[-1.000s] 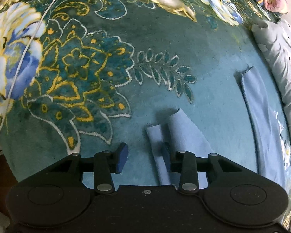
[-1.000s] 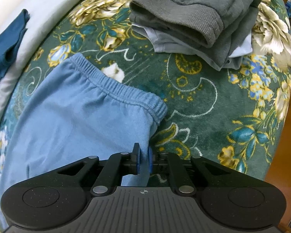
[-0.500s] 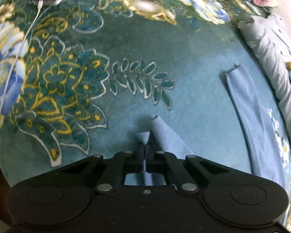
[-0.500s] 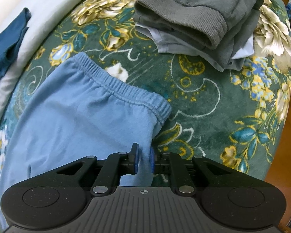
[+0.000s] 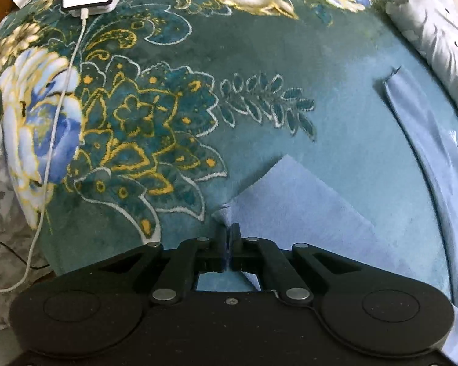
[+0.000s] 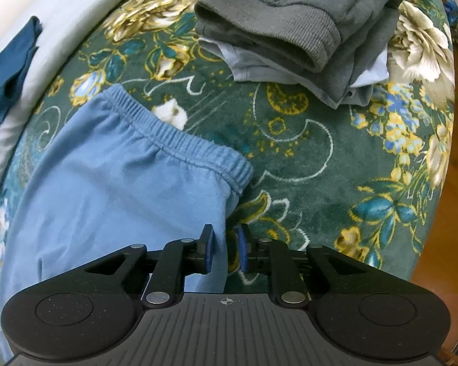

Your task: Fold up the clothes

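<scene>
Pinching blue trousers hem, left tool

Dim soft indoor light, strong fisheye edge warp, slight blur

The right gripper has its blue-padded fingers slightly parted, with the side edge of the light blue pants lying between them. The pants spread ahead and to the left of the fingers on the floral blanket, with the gathered waistband just ahead of the fingertips. Farther ahead sits a stack of folded grey clothes. A dark blue garment lies far to the left.
</scene>
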Action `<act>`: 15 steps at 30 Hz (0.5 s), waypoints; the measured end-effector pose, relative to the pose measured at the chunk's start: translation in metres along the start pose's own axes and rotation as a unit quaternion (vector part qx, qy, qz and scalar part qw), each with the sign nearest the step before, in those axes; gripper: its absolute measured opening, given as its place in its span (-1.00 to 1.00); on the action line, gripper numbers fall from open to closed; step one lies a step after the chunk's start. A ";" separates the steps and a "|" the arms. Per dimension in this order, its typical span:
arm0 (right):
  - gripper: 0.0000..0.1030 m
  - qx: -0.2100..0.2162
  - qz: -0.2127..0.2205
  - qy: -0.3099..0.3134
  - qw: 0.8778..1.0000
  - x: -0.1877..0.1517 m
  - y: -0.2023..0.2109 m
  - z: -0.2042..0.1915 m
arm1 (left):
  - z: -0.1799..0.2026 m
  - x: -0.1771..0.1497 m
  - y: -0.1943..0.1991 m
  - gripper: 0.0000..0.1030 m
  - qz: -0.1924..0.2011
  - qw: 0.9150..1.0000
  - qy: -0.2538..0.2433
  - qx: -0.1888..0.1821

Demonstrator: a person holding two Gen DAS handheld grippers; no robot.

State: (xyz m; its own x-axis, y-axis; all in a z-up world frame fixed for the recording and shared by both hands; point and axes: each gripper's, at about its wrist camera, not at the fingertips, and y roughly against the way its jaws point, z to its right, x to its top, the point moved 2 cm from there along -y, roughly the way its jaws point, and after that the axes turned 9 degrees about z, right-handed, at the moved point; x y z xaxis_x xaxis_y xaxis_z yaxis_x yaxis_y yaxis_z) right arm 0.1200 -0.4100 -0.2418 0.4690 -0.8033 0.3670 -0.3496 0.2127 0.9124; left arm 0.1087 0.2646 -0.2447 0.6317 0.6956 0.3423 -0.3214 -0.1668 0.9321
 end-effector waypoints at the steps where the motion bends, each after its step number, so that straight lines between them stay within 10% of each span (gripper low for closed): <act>1: -0.72 0.004 0.004 0.004 1.000 0.003 0.002 -0.002 | 0.001 0.003 0.003 -0.97 0.000 1.000 -0.002 -0.006; 5: -0.33 0.018 0.019 0.015 1.000 0.014 0.009 -0.007 | 0.003 0.022 0.015 -0.79 0.013 1.000 0.000 -0.025; 15: -0.21 0.057 0.066 0.107 0.990 0.054 -0.012 -0.073 | 0.087 0.101 -0.011 0.00 0.040 0.995 -0.024 -0.089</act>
State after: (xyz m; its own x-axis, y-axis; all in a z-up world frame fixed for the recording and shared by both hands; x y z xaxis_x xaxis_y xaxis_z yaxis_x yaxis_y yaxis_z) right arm 0.2090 -0.4151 -0.2199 0.5704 -0.6335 0.5228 -0.5026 0.2341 0.8322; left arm 0.2374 0.2762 -0.2106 0.6305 0.6504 0.4236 -0.4893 -0.0907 0.8674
